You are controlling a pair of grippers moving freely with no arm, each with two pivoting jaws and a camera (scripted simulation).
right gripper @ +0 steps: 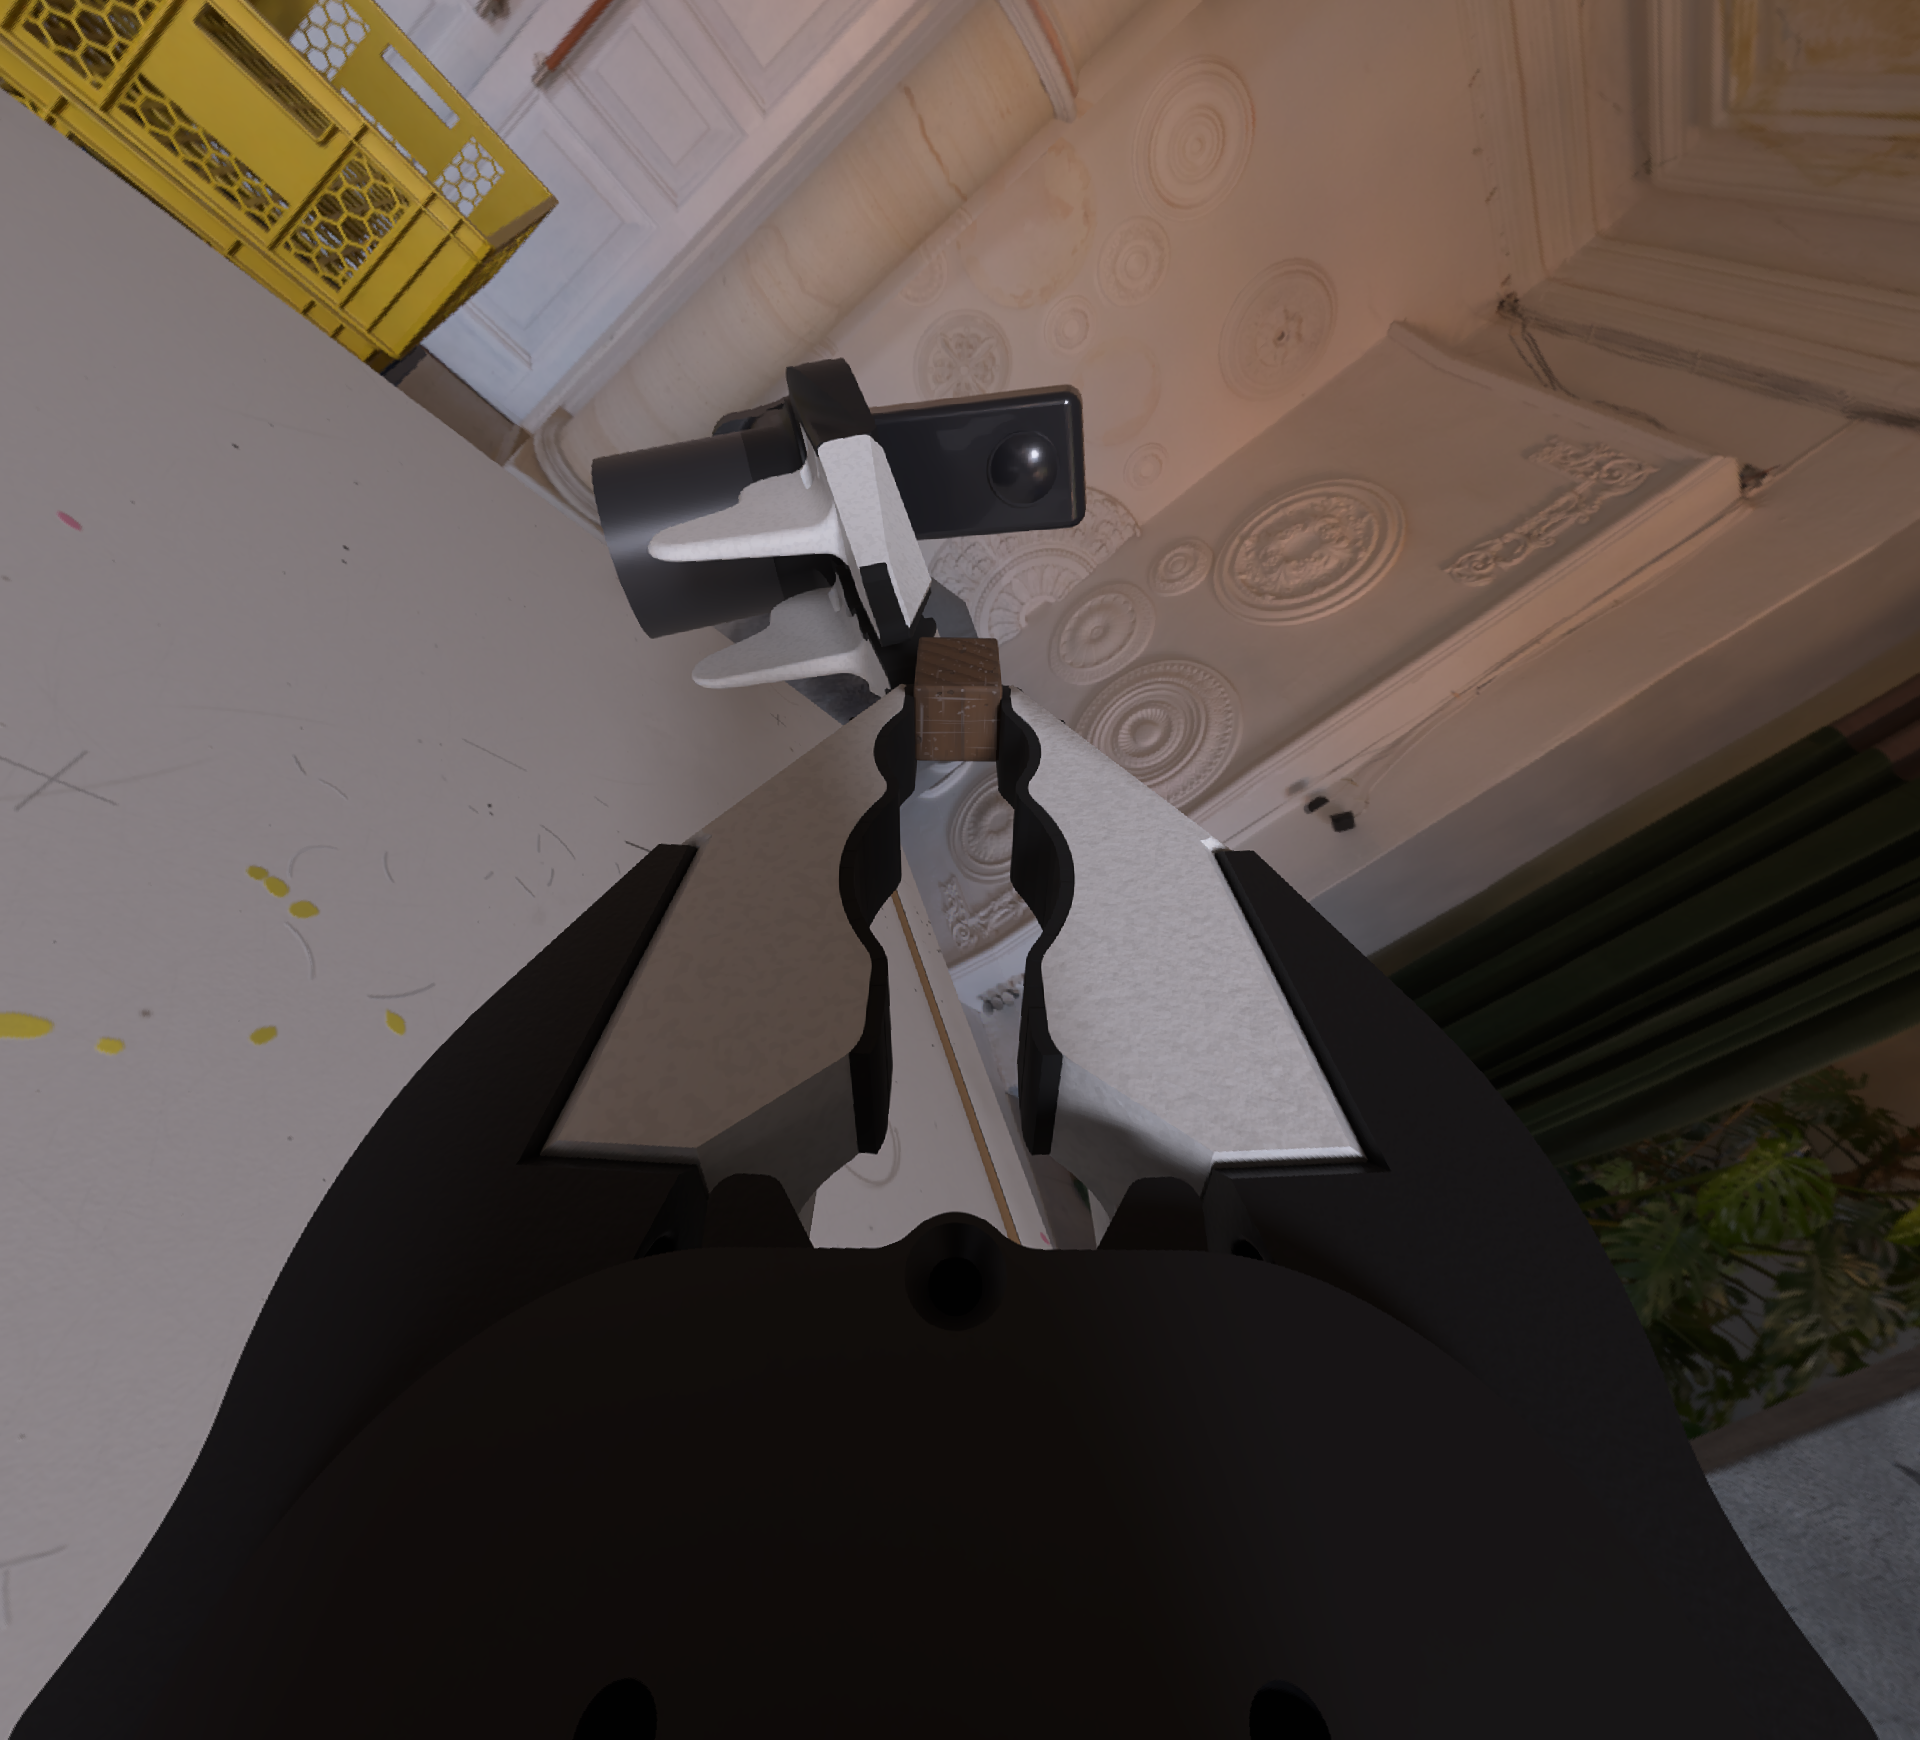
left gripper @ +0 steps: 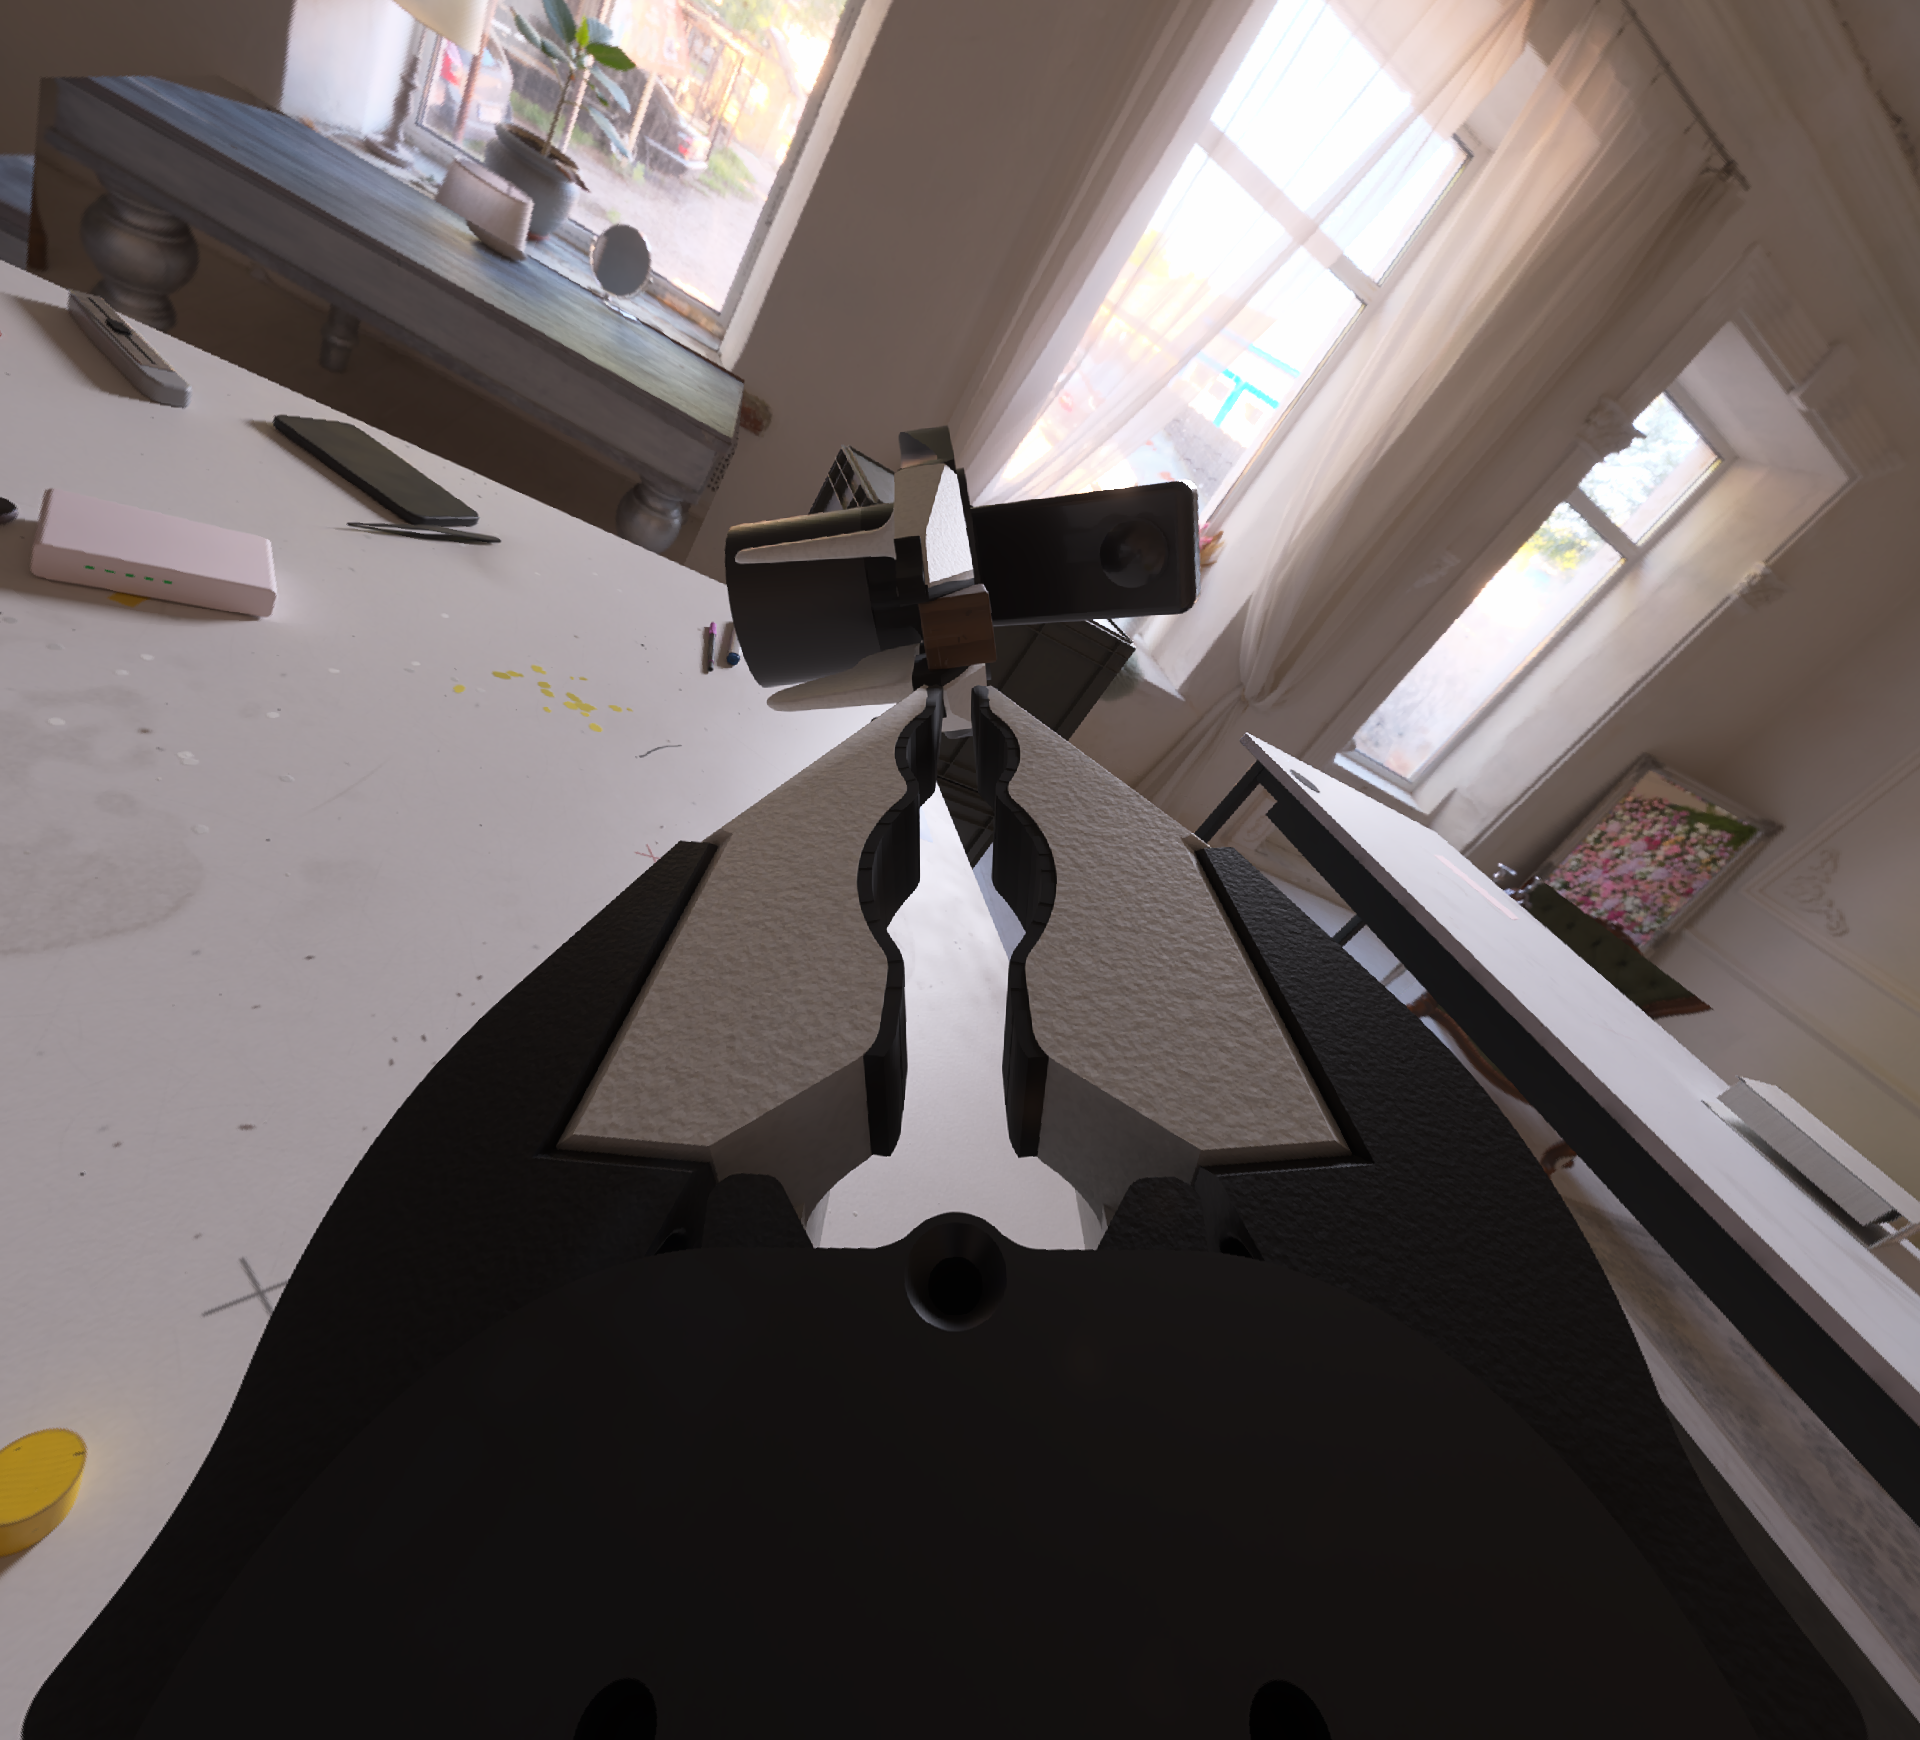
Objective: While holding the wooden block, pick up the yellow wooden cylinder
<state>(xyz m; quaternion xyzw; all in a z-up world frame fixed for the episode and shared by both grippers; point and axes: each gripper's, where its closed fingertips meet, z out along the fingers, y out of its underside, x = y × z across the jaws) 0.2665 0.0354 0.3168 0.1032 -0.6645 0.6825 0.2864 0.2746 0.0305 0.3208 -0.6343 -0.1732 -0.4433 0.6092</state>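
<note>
The small brown wooden block (right gripper: 956, 703) is clamped between the fingertips of my right gripper (right gripper: 958, 708), held up in the air above the white table (right gripper: 208, 599). In the left wrist view the block (left gripper: 958, 636) shows in the right gripper just past my own tips. My left gripper (left gripper: 958, 708) has its jaws almost together with nothing between them, and its tips sit right against the block. The left gripper (right gripper: 790, 547) also shows beyond the block in the right wrist view. The yellow wooden cylinder (left gripper: 36, 1488) lies on the table at the lower left, apart from both grippers.
On the table (left gripper: 312, 859) lie a black phone (left gripper: 374, 469), a white box (left gripper: 156, 552), a grey remote (left gripper: 130, 348), tweezers (left gripper: 421, 532) and pens (left gripper: 717, 646). A yellow crate (right gripper: 239, 59) stands at the table's far corner. A second table (left gripper: 1558, 1015) stands to the right.
</note>
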